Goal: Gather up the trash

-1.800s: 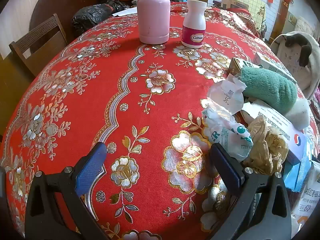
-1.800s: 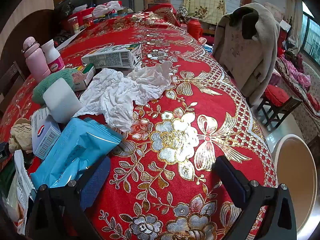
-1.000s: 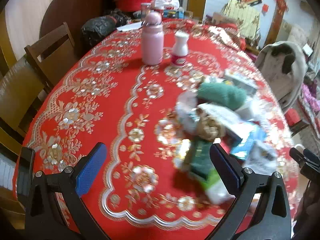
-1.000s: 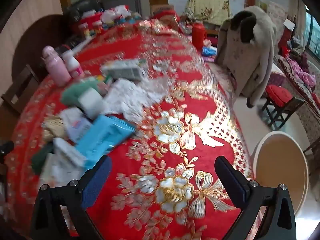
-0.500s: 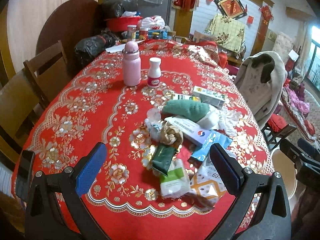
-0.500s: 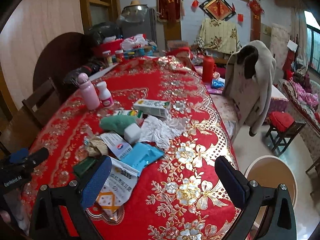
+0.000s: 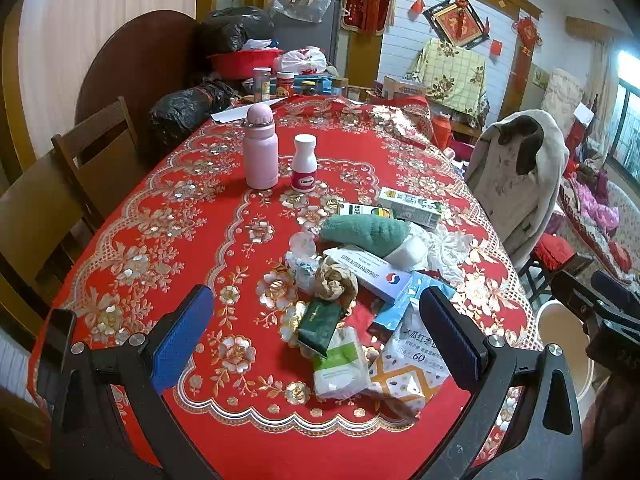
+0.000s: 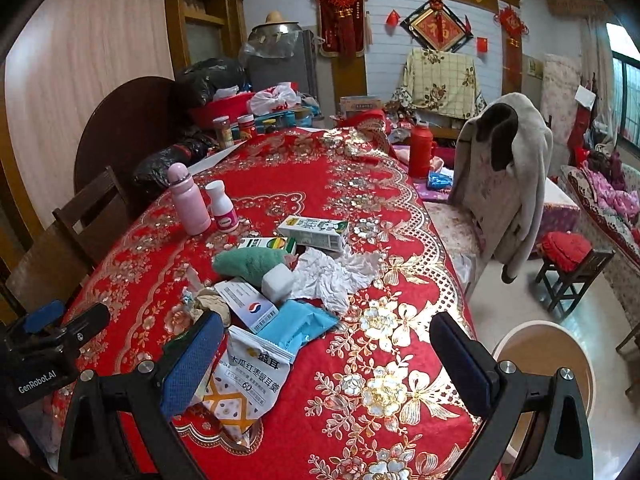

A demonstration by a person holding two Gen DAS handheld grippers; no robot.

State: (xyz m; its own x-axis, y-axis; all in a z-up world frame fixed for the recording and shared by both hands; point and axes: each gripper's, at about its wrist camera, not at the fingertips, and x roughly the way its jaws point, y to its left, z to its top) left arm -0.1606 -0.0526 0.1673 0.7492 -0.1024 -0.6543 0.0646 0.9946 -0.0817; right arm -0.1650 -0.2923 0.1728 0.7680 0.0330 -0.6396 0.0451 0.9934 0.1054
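Note:
A heap of trash lies on the red floral tablecloth (image 7: 192,240): a white snack bag (image 7: 408,364) (image 8: 244,376), a blue packet (image 8: 298,326), a white box (image 7: 368,270), crumpled tissue (image 8: 332,272), a green rolled cloth (image 7: 364,230), a dark green sachet (image 7: 322,322) and a milk carton (image 8: 314,232). My left gripper (image 7: 316,336) is open and empty, held back above the table's near edge. My right gripper (image 8: 332,364) is open and empty, right of the heap. A beige bin (image 8: 548,364) stands on the floor at the right.
A pink bottle (image 7: 261,148) and a white pill bottle (image 7: 304,164) stand further back. Wooden chairs (image 7: 96,152) are on the left. A chair with a coat (image 8: 504,176) is on the right. Jars and bags crowd the far end (image 7: 256,60).
Both grippers have pulled back and up from close over the tablecloth to a wide view of the whole table. Both stay open and empty.

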